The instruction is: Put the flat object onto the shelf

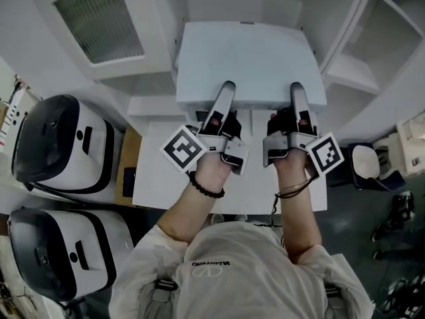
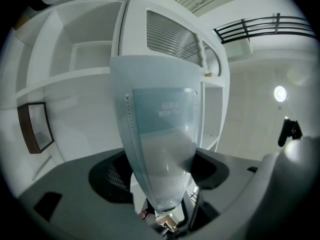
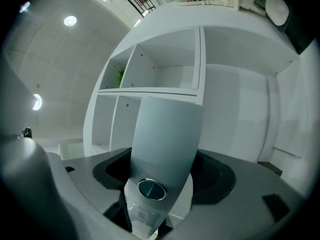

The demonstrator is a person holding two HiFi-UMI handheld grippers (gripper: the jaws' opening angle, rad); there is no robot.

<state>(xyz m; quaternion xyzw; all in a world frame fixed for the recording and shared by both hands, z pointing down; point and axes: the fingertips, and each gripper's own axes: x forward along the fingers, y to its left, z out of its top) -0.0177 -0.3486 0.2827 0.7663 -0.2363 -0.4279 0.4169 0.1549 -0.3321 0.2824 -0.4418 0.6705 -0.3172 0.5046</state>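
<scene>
The flat object (image 1: 249, 62) is a pale white, slim box, held level in front of me above a low table. My left gripper (image 1: 224, 98) clamps its near edge on the left, and my right gripper (image 1: 298, 98) clamps it on the right. Seen edge-on in the left gripper view, the flat object (image 2: 157, 134) is translucent with faint print and fills the gap between the jaws of the left gripper (image 2: 160, 176). Between the jaws of the right gripper (image 3: 162, 176), the flat object (image 3: 167, 134) shows a round metal disc. A white shelf unit (image 3: 155, 86) stands ahead, its compartments bare.
Two white-and-black machines (image 1: 60, 145) (image 1: 60, 251) stand at my left. A white table (image 1: 156, 178) lies below my hands. Shelf boards (image 1: 355, 68) rise at the right, a louvred cabinet door (image 1: 99, 22) at the left. A dark-framed picture (image 2: 36, 126) leans in a lower shelf.
</scene>
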